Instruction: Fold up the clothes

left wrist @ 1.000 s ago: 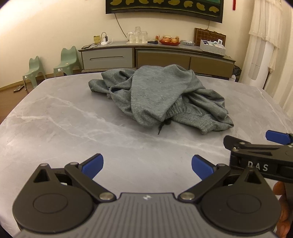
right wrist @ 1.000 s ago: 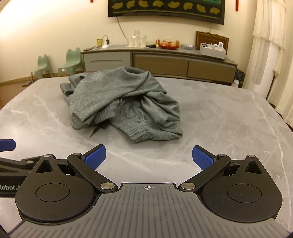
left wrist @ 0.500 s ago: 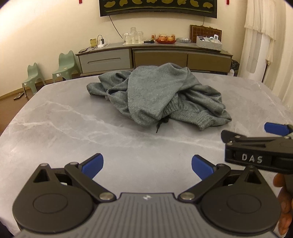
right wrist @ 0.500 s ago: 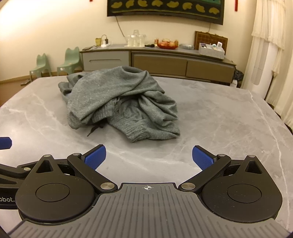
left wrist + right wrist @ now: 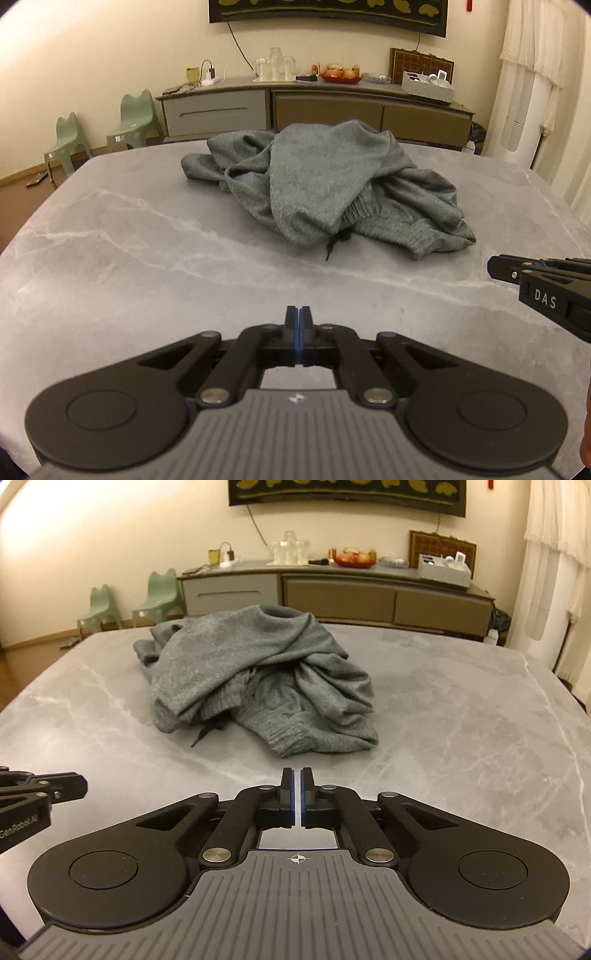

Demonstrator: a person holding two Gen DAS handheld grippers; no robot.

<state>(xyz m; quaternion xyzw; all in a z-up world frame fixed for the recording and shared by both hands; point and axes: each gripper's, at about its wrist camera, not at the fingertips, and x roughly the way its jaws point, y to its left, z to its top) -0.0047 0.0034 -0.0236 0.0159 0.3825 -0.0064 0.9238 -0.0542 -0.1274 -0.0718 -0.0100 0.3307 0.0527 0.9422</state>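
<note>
Looking along our two claws, we see a grey sweater (image 5: 332, 188) lying in a crumpled heap on the marble table (image 5: 129, 258). It sits in the middle of the table, a bit toward the far side. A dark string (image 5: 334, 245) pokes out from under the near edge of the sweater (it looks like a lace, but we cannot tell what it is).

Our left gripper (image 5: 299, 317) is squeezed all the way closed, with nothing between its blue pads. Its jaws have just been closing. It floats over the bare table, on the near side of the sweater and not touching it.

Our right gripper (image 5: 296, 779) is closed too, with only a thin gap and nothing in it. Its jaws have also just been closing. It is on the near side of the sweater, close to the ribbed hem (image 5: 291, 738) but apart from it.

Behind the sweater stands a long sideboard (image 5: 325, 107), and two green little chairs (image 5: 103, 136) are left of it.
</note>
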